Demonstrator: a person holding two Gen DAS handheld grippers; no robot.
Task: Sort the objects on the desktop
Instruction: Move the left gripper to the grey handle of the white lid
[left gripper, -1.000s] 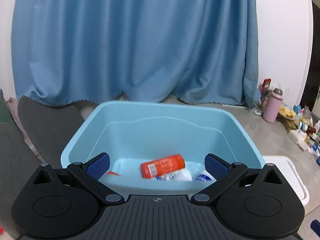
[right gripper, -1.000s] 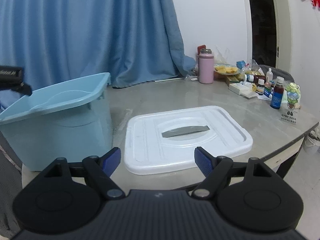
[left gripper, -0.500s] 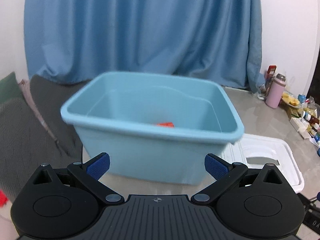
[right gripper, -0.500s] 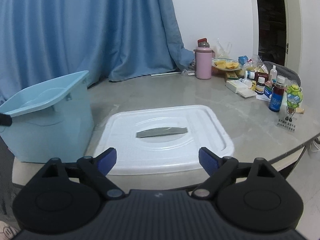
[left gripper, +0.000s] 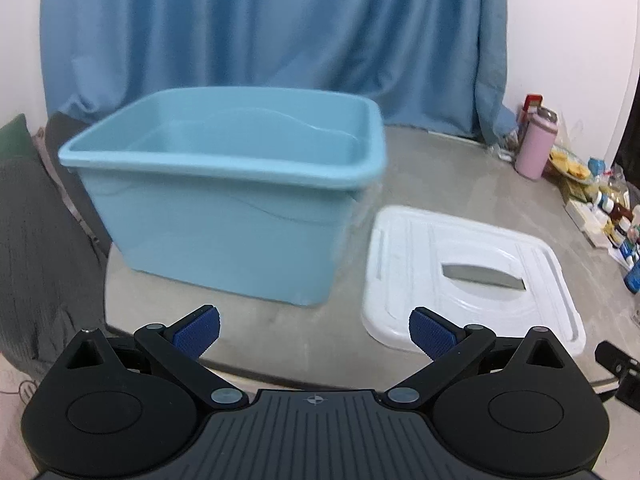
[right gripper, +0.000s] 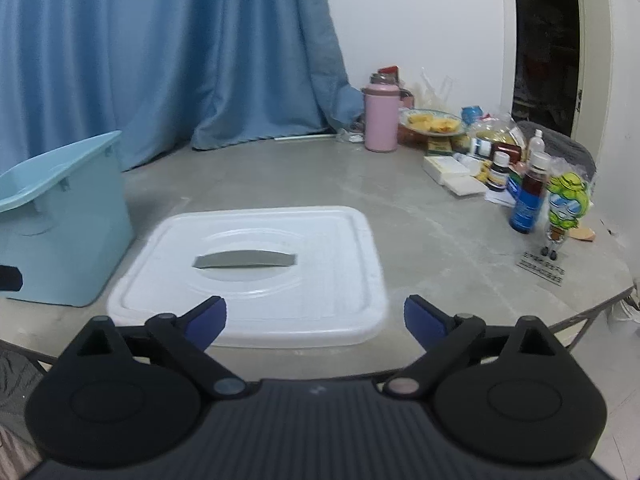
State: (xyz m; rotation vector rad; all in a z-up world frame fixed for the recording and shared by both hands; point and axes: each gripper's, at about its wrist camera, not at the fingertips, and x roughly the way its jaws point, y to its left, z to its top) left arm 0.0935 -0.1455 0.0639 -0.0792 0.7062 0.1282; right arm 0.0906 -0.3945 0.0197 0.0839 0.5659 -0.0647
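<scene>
A light blue plastic bin (left gripper: 224,208) stands on the grey table; its contents are hidden behind its near wall. It also shows at the left of the right wrist view (right gripper: 60,216). A white lid (left gripper: 468,272) with a handle slot lies flat to the right of the bin, and fills the middle of the right wrist view (right gripper: 256,268). My left gripper (left gripper: 314,332) is open and empty, in front of the bin, above the table's near edge. My right gripper (right gripper: 314,318) is open and empty, just short of the lid's near edge.
A pink flask (right gripper: 380,116) stands at the back right by the blue curtain (right gripper: 160,48). Bottles, boxes and a plate of food (right gripper: 500,160) crowd the table's right side, with a cartoon figure stand (right gripper: 564,208) near the edge. A grey cushion (left gripper: 36,240) lies left.
My left gripper has pulled back and down from above the bin's inside to the table's near edge, so the items inside are now hidden. My right gripper has moved closer to the lid.
</scene>
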